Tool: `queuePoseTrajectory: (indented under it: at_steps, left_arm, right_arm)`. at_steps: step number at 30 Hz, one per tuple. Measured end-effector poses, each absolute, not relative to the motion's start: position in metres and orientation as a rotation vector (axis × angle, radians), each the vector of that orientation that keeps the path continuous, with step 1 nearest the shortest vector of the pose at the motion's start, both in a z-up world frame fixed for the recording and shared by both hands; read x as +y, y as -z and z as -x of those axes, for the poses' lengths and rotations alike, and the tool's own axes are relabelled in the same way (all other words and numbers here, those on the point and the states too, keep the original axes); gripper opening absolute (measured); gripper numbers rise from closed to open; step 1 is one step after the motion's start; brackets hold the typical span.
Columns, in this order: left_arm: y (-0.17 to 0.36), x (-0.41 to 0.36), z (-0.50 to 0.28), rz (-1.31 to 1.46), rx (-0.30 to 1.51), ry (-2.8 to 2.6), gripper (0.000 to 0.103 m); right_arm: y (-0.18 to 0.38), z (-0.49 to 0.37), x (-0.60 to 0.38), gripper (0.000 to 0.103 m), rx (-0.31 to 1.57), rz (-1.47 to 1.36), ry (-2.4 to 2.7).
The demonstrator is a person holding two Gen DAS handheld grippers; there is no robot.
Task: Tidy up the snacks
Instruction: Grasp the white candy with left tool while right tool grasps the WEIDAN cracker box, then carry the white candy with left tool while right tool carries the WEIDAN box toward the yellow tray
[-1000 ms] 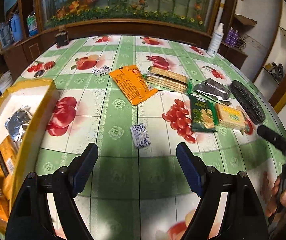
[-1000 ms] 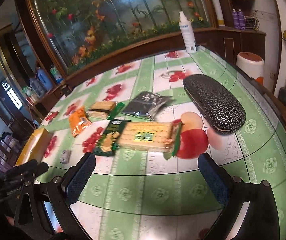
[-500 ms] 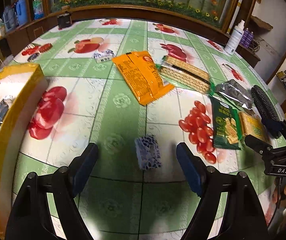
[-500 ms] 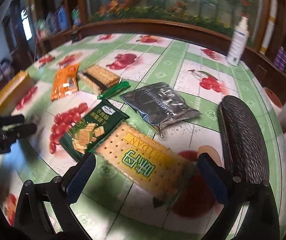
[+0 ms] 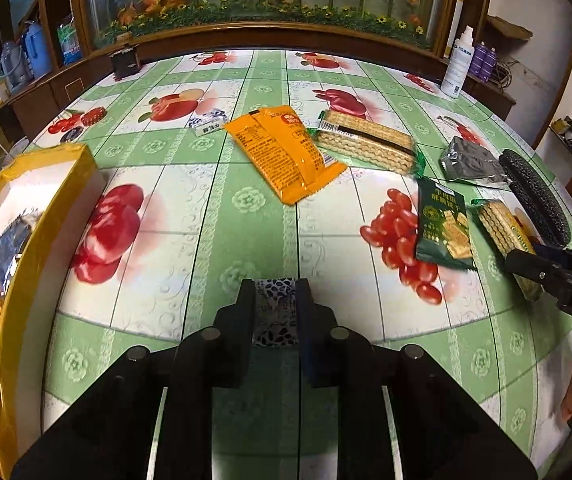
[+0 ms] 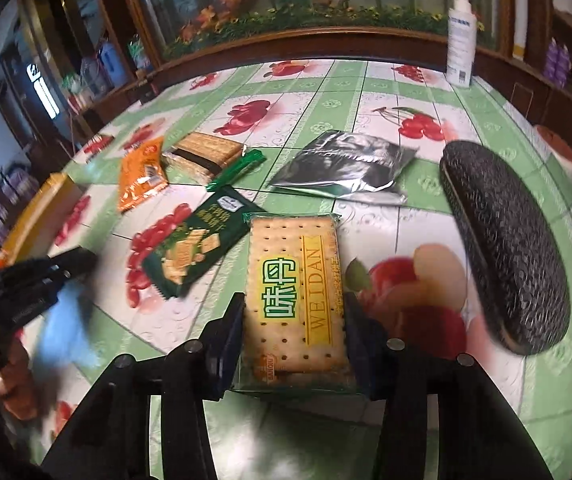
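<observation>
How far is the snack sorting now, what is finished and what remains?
Done: a few packets already lie in the yellow box. In hand: the left gripper has just closed on the small spotted packet, the right gripper on the cracker pack. Left on the table: orange packet, wafers, green packet, silver pouch, a small white packet.

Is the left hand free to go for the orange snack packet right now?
Probably not yet: the left tongs are shut on the small blue-and-white candy. The table between them and the orange snack packet lies bare.

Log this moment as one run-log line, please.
left gripper: just closed on small patterned packet | right gripper: just closed on cracker pack
</observation>
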State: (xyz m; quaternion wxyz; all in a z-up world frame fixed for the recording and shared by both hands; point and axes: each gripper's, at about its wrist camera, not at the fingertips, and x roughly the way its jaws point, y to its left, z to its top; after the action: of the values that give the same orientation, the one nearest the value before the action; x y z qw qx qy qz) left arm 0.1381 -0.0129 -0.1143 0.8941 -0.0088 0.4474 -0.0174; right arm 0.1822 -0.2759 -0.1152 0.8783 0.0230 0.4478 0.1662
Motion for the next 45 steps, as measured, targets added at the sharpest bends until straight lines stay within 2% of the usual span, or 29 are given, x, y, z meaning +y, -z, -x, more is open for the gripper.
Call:
queuePoseTrajectory:
  at_steps: [9,16,45]
  left_arm:
    - [0.098,0.0,-0.095,0.018,0.895,0.019,0.016]
    - [0.082,0.003,-0.069,0.001,0.838,-0.002,0.016]
    - [0.059,0.077,-0.03,0.075,0.763,-0.114,0.017]
  right_arm:
    - [0.104,-0.126,-0.251,0.048,0.878,-0.113,-0.38]
    - [0.085,-0.09,-0.204,0.048,0.81,0.002,-0.345]
    - [0.041,-0.059,-0.08,0.047,0.668,0.202,-0.394]
